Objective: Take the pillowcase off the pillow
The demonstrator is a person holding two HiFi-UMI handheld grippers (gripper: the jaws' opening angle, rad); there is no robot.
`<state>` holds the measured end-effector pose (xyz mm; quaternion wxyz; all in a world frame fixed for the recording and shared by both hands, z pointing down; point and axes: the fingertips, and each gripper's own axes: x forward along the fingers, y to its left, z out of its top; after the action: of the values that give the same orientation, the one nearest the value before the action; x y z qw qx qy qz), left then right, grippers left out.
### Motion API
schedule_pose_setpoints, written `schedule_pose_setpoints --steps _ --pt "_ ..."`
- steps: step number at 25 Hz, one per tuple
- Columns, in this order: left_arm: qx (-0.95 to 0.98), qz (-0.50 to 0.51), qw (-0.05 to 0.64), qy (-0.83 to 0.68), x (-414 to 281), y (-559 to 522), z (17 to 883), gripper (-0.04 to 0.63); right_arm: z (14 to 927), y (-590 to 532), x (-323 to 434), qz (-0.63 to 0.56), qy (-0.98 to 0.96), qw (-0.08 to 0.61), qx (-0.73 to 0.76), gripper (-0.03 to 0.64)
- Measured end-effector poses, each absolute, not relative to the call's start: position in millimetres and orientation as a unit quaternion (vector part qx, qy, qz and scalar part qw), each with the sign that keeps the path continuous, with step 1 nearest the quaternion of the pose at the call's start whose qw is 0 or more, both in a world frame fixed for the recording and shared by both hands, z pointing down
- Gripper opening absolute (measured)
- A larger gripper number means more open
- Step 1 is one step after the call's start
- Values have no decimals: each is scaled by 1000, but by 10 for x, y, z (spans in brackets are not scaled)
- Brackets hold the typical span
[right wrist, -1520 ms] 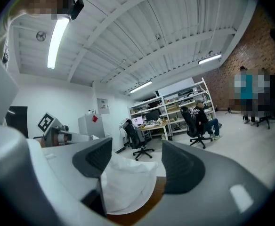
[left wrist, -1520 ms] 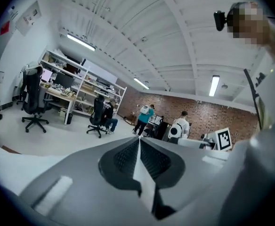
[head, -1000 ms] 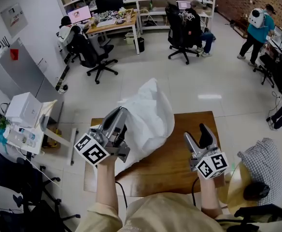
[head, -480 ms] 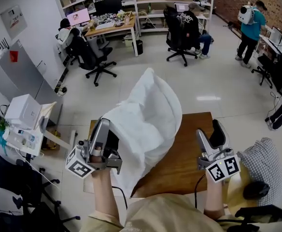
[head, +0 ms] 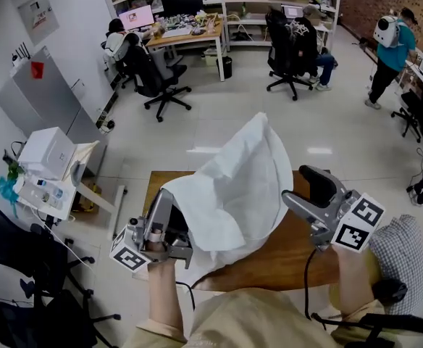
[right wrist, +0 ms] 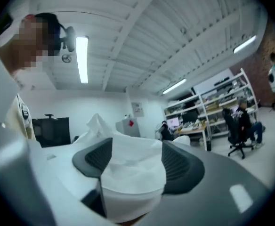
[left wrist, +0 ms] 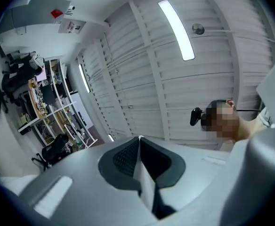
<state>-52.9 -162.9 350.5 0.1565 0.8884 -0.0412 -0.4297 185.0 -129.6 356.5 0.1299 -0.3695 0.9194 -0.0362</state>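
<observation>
A white pillow in its white pillowcase (head: 233, 187) is held up on end over the brown wooden table (head: 291, 249). My left gripper (head: 166, 212) is low at its near left side, shut on a thin fold of the pillowcase; that fold shows pinched between the pads in the left gripper view (left wrist: 140, 145). My right gripper (head: 303, 191) is raised at the pillow's right edge, pointing left, with its jaws wide open. In the right gripper view, white cloth (right wrist: 130, 173) bulges between the open pads of the right gripper (right wrist: 133, 159); I see no squeeze on it.
A checked cushion (head: 407, 245) lies beside the table at the right. A white box (head: 45, 154) stands on a stand to the left and a black chair (head: 16, 267) at the near left. People sit at desks (head: 190, 31) far behind.
The pillow has risen and stands taller. My left gripper has drawn back to the near left with the cloth. My right gripper has lifted and swung in to the pillow's right edge.
</observation>
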Motion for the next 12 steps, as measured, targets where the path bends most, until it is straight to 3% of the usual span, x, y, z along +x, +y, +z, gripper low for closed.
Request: schedule_pose_setpoints --steps 3,8,12 --pt "896 -410 168 -36 -363 -1597 3604 5 3746 -1466 1641 -95 935 49 -337 318" --pt "898 -398 186 -14 -237 -1366 3912 5 4711 -1624 1560 -94 921 -159 -343 319" --pt "901 -390 188 -10 -172 -1357 3919 5 5146 -1801 1584 -105 905 -250 -327 330"
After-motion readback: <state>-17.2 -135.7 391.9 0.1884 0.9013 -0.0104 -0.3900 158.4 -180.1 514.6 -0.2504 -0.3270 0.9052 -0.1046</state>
